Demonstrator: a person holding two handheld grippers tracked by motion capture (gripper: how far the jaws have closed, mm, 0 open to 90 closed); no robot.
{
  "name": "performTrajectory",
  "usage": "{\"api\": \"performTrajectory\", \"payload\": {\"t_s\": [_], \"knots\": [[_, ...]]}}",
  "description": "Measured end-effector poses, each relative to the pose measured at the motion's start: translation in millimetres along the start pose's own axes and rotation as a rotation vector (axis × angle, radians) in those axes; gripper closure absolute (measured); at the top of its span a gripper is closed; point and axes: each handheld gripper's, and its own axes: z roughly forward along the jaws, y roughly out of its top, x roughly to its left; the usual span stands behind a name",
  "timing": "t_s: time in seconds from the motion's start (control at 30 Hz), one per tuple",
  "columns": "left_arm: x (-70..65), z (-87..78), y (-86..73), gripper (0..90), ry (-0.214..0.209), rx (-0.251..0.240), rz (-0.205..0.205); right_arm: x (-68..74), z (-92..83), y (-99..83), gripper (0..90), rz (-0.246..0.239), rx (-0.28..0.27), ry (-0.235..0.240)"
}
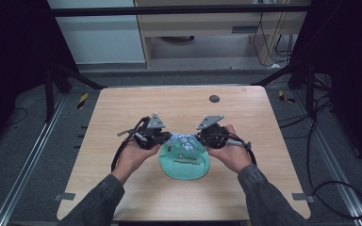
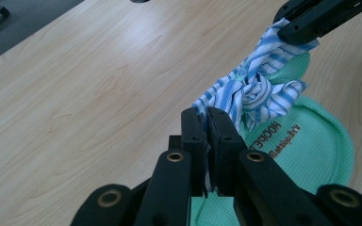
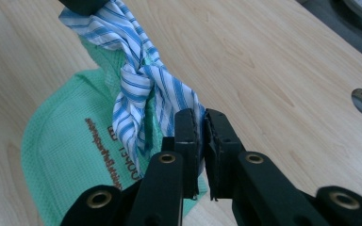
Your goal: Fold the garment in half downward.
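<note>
On the wooden table (image 1: 122, 141) lies a green mesh bag (image 1: 185, 164), and everything here is best placed against it: it sits on the near half of the tabletop, between the person's two hands, its rounded bottom toward the person. At the bag's far edge, its mouth, a blue-and-white striped cloth tie (image 2: 252, 92) is wound into a knot, with one tail running off to each side. The left gripper (image 2: 206, 123) has its jaws clenched on the tail left of the bag, the striped fabric pinched flat between the pads. The right gripper (image 3: 198, 126) is clamped just as tightly on the opposite tail, to the bag's right. Holding the two ends from opposite sides makes sense for working a knot: pulling apart would cinch it down over the mouth, and the bag's own weight on the table keeps it from sliding along. The tie hangs a little slack between knot and jaws, so the knot looks formed but, by my judgement, not yet drawn tight. A dark round grommet (image 1: 214, 98) sits beyond the bag, well apart from it.
</note>
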Motion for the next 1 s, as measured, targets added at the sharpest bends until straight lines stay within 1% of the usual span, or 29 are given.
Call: {"api": "performTrajectory", "payload": {"t_s": [0.07, 0.1, 0.2, 0.3, 0.33, 0.37, 0.6, 0.8, 0.9, 1.0], "knots": [[-2.0, 0.1, -2.6, 86.2, -0.005, -0.001, -0.005, 1.3, 0.1, -2.0, 84.2, -0.001, 0.000, 0.008], [-5.2, 1.0, -4.9, 86.3, -0.004, -0.003, -0.001, 3.6, 0.4, -4.4, 84.2, -0.005, 0.004, 0.010], [-7.2, 1.6, -7.6, 86.3, -0.009, 0.000, 0.003, 5.5, 0.7, -6.9, 84.2, -0.012, 0.009, 0.012], [-11.0, 3.0, -14.6, 86.2, -0.013, -0.002, -0.012, 9.2, 1.0, -11.4, 84.2, -0.015, 0.008, 0.019], [-11.0, 3.0, -14.6, 86.2, -0.013, -0.002, -0.012, 9.2, 1.0, -11.4, 84.2, -0.015, 0.008, 0.019], [-13.2, 3.7, -17.1, 86.2, -0.014, 0.001, -0.009, 12.0, 1.1, -13.6, 84.1, -0.019, 0.012, 0.023], [-16.9, 3.3, -21.4, 86.2, -0.019, 0.002, -0.005, 16.3, 2.6, -19.1, 84.0, -0.025, 0.017, 0.028], [-22.0, 5.4, -29.5, 86.1, -0.027, 0.003, -0.007, 22.7, 2.7, -25.7, 83.7, -0.032, 0.024, 0.044], [-23.5, 7.0, -33.4, 86.1, -0.036, 0.002, -0.015, 25.4, 4.0, -29.0, 83.3, -0.039, 0.030, 0.049], [-25.8, 7.8, -36.3, 85.9, -0.038, 0.000, -0.012, 27.0, 5.3, -32.5, 83.1, -0.035, 0.033, 0.050]]}}
